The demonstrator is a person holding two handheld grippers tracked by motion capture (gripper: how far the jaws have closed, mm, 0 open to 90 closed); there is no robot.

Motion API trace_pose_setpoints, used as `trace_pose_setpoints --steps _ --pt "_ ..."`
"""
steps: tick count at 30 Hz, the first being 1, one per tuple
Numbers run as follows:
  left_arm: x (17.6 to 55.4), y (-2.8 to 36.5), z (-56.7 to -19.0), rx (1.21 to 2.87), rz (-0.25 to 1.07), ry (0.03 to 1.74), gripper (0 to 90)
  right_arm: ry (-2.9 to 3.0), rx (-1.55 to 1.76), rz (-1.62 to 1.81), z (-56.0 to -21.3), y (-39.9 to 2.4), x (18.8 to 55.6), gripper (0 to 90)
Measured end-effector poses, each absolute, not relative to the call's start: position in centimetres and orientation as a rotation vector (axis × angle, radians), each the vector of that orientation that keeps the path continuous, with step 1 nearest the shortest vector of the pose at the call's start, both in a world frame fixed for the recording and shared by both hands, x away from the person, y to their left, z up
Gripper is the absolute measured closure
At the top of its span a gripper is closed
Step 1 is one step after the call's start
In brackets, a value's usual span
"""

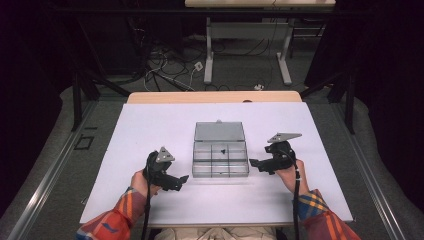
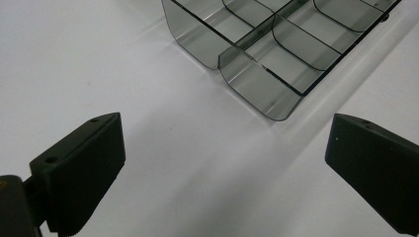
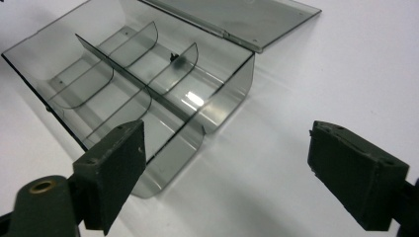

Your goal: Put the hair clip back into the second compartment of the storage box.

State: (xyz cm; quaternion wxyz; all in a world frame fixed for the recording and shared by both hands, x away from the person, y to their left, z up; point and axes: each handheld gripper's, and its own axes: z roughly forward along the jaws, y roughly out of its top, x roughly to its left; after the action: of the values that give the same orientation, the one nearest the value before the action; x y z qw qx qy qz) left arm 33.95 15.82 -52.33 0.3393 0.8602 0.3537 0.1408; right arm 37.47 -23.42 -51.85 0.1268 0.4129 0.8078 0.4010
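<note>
A clear grey compartment box (image 1: 220,173) lies mid-table with its lid (image 1: 219,131) folded flat behind it. A small dark piece (image 1: 223,150) rests in one of the rear compartments; in the right gripper view this dark piece (image 3: 174,58) sits by a curved divider. My left gripper (image 1: 185,178) is held just left of the box's near corner, jaws wide apart with bare table between them. My right gripper (image 1: 252,162) points at the box's right wall, open and apart from it. In the left gripper view the box corner (image 2: 257,91) lies ahead of my left gripper (image 2: 222,163). The right gripper view has my right gripper (image 3: 227,168) near the box wall (image 3: 232,94).
The white table top (image 1: 150,125) spreads to both sides and in front of the box. A wooden strip (image 1: 215,96) borders its far edge. Beyond it are floor cables (image 1: 165,70) and another desk's legs (image 1: 209,55).
</note>
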Motion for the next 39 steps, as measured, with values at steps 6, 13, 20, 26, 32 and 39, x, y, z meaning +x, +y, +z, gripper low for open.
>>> trace_pose_setpoints --steps 6,13,20,26,32,39 --pt "34.0 15.8 -52.3 2.239 0.365 0.924 2.0 2.350 1.198 1.145 -52.3 -24.2 36.9 11.1" --pt "34.0 15.8 -52.3 2.250 0.361 0.917 2.0 2.348 1.205 1.106 -53.0 -25.0 36.5 8.4" --pt "34.0 15.9 -52.3 2.260 0.355 0.912 2.0 2.362 1.208 1.096 -53.3 -25.0 36.7 5.1" --pt "34.0 15.8 -52.3 2.252 0.359 0.912 2.0 2.372 1.215 1.083 -53.4 -24.8 36.7 3.9" --pt "33.9 15.7 -52.3 2.248 0.360 0.919 2.0 2.379 1.184 1.071 -53.5 -24.8 36.7 4.0" --pt "33.8 15.7 -52.3 2.259 0.361 0.913 2.0 2.392 1.177 1.063 -53.6 -24.6 36.8 4.0"
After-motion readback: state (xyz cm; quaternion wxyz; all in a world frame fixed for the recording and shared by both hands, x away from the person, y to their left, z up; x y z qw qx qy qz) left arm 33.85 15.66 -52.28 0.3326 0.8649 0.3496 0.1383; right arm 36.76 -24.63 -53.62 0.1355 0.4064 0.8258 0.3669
